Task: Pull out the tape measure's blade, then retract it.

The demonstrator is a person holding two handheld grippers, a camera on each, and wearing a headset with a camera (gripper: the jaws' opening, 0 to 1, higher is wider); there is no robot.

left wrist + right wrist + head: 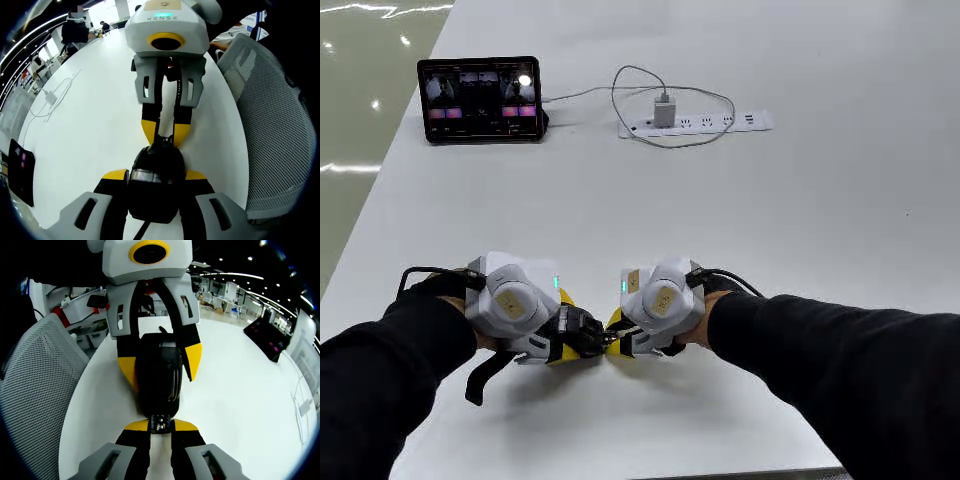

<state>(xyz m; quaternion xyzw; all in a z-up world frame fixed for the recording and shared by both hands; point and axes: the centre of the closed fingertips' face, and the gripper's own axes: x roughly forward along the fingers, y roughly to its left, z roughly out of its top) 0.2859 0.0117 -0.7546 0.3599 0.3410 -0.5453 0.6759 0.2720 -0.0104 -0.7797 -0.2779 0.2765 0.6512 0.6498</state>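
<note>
The tablet [480, 98] stands well beyond the tape measure [159, 371] and off to its left, out of the way of any pull. The left gripper [155, 175] comes at the tape measure from its left, jaws pressed against both sides of the black case, a hold that seems meant to anchor the case on the white workbench [800, 220] while the blade runs out. The tape measure lies between the two grippers, at the bench's near edge. At its right end the right gripper [617, 337] has its jaws pinched on a small tab [160, 421], probably the blade's end hook, though it is too small to be sure. No blade shows drawn out yet. The power strip [705, 122] lies far beyond the tape measure, to its right.
</note>
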